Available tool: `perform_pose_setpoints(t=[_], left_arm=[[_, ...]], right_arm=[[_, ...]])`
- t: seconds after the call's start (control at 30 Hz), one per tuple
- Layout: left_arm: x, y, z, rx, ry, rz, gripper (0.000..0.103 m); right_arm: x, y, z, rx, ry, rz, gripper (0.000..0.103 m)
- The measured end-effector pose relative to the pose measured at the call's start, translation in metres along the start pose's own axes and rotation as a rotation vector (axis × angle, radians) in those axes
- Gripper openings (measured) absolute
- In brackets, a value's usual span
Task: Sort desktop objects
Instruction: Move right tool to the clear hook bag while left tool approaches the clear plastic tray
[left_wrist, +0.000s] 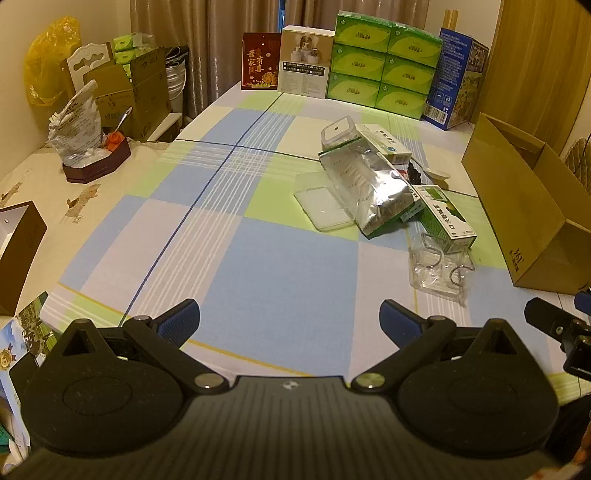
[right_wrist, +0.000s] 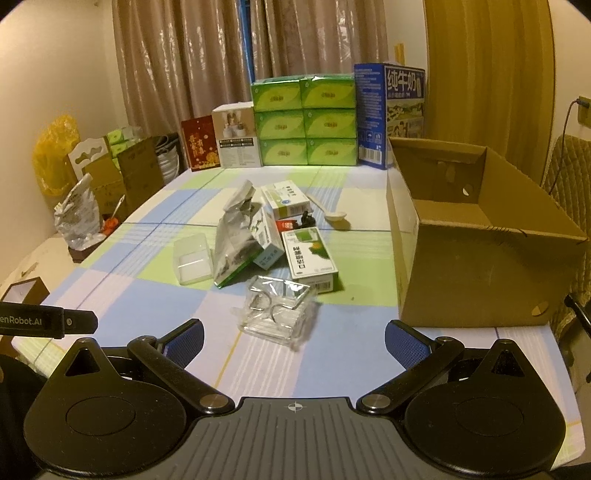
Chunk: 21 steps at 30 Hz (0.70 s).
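Observation:
A pile of loose items lies mid-table: a crumpled silver foil bag, green-and-white medicine boxes, a clear plastic lid, a clear plastic package, a white spoon. An open cardboard box stands to their right. My left gripper hovers open over bare cloth, left of the pile. My right gripper is open too, just short of the clear package.
Stacked green tissue boxes, a blue milk carton, a white box and a red box line the far edge. A foil bag in a dark tray sits at the left, a brown box nearer. The checked cloth covers the table.

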<state>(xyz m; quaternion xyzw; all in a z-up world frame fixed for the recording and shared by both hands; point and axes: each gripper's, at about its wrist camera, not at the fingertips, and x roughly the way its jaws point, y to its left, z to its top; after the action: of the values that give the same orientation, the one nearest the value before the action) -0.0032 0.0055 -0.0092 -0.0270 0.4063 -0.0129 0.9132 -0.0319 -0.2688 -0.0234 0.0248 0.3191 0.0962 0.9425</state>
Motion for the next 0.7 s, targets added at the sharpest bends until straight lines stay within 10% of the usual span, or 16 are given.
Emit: perform_pose_setpoints(t=[0.7], left_arm=[[0.0071, 0.0023, -0.0026, 0.002, 0.017, -0.011, 0.102]], right_arm=[[0.0090, 0.0089, 0.0005, -0.062, 0.021, -0.042, 0.101]])
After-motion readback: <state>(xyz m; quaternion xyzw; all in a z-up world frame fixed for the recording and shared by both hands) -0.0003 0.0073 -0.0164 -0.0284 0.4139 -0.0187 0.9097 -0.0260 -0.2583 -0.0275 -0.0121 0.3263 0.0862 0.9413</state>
